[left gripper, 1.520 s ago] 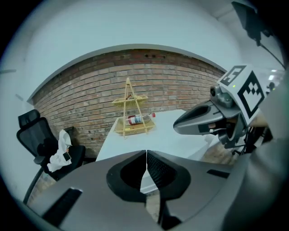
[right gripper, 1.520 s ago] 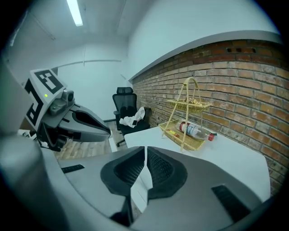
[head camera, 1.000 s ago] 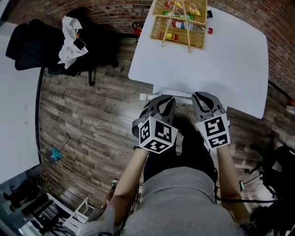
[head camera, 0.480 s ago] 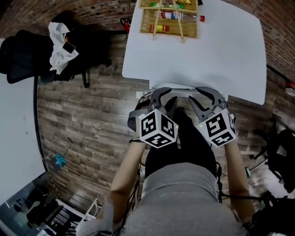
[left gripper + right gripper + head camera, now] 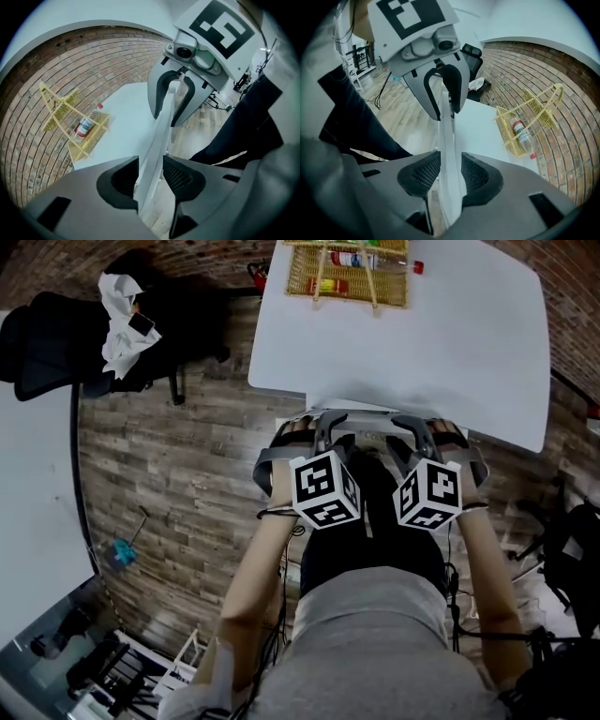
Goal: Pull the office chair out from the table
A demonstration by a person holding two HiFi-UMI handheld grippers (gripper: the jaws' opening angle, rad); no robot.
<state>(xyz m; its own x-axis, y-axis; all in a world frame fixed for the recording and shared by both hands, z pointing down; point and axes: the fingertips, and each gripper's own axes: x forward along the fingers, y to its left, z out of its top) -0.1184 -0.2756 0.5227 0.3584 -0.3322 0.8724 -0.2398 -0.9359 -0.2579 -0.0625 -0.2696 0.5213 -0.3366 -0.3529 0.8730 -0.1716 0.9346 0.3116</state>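
The office chair stands tucked under the white table [image 5: 450,343]; only the pale top edge of its back [image 5: 361,418] shows. That edge runs as a white strip [image 5: 161,126] between the jaws of my left gripper [image 5: 150,176], and likewise as a strip [image 5: 447,140] between those of my right gripper [image 5: 445,176]. Both have just been opening and straddle the edge without clamping it. In the head view the left gripper [image 5: 314,426] and right gripper [image 5: 436,427] sit side by side on the chair back, pointing steeply down.
A yellow wire basket [image 5: 361,273] holding a bottle [image 5: 361,259] stands at the table's far edge. A black chair draped with clothes [image 5: 84,329] is at the far left, beside another white tabletop [image 5: 33,502]. Dark gear [image 5: 572,549] lies on the right. The floor is wood plank.
Both grippers came down onto the chair back and rolled so their marker cubes face up. Their jaws went from shut to open and now straddle the top edge.
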